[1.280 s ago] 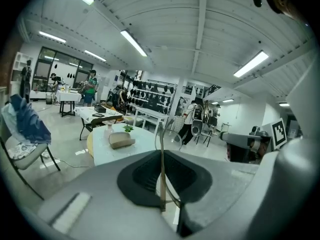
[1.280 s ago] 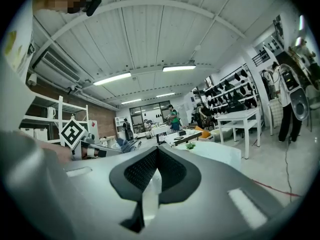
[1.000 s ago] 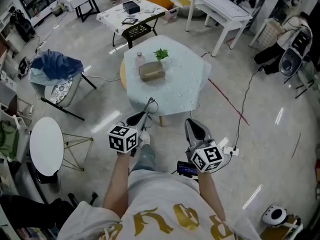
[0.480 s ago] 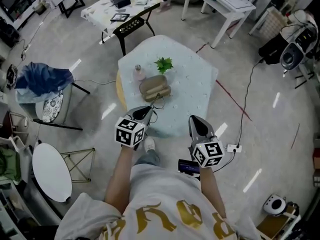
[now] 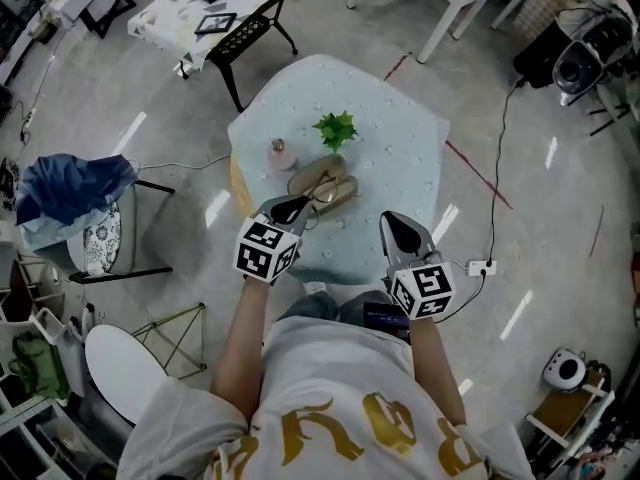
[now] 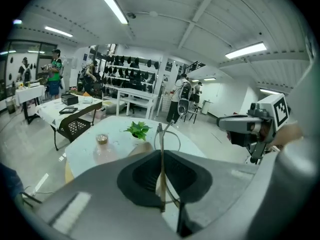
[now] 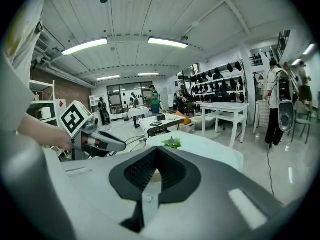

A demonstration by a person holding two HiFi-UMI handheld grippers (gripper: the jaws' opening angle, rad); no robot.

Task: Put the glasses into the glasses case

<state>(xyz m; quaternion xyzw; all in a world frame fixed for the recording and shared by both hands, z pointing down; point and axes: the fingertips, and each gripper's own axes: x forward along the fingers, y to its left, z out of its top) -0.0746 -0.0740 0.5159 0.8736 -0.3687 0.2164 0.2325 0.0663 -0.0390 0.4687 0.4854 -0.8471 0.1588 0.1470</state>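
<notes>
A tan glasses case (image 5: 322,182) lies in the middle of the round pale-blue table (image 5: 400,158); whether its lid is up I cannot tell. My left gripper (image 5: 297,207) is over the table's near edge, just short of the case, shut on a side arm of thin wire-framed glasses (image 5: 320,199). In the left gripper view the glasses (image 6: 167,134) stick up from the closed jaws of the left gripper (image 6: 161,153), with the case (image 6: 141,147) partly hidden behind. My right gripper (image 5: 393,220) hovers at the near right edge, shut and empty. Its jaws meet in the right gripper view (image 7: 157,150).
A small green plant (image 5: 336,128) and a pink bottle (image 5: 279,153) stand just behind the case. A black chair (image 5: 243,36) is beyond the table. A white socket block and cable (image 5: 482,266) lie on the floor at the right, and a blue-draped chair (image 5: 75,198) stands at the left.
The table has come much nearer as the person walked up. Both grippers now reach over its near edge, the left one still holding the glasses, close to the case.
</notes>
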